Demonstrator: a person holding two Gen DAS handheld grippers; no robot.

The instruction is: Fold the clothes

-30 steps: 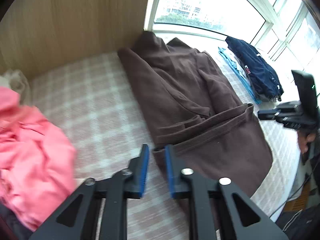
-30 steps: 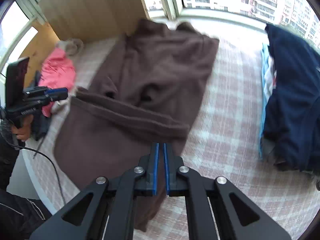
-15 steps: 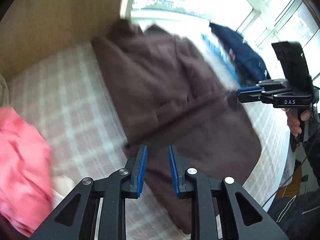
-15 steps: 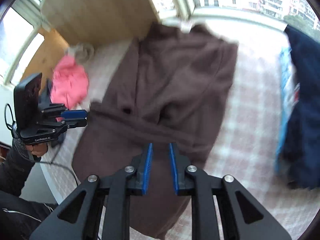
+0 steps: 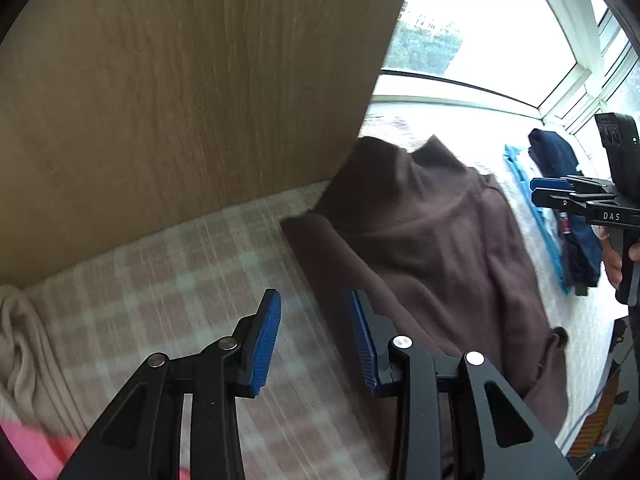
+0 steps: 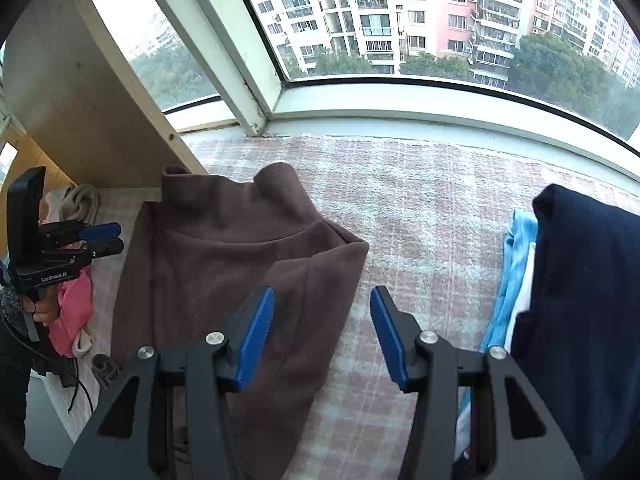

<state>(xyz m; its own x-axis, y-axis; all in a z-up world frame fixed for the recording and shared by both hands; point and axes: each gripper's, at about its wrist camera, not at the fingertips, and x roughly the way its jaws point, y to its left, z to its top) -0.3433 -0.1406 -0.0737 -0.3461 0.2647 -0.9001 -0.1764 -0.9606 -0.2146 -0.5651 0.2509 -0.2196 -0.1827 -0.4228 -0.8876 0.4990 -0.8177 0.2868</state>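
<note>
Both tongs, left tongs point(image 5: 316, 338) and right tongs point(image 6: 322, 334), are opening with nothing between them over the brown garment's point(image 6: 240, 264) shoulders (apparently readying the next fold).

Daylit window nook

A curved window point(image 6: 400, 40) shows apartment blocks point(image 6: 420, 4) and trees; a wood panel point(image 5: 180, 100) stands left of the checked pink cover point(image 6: 432, 208).

Left claw point(image 5: 316, 336) opening, empty — beside brown garment point(image 5: 432, 240) on checked cloth point(image 5: 168, 280).
</note>
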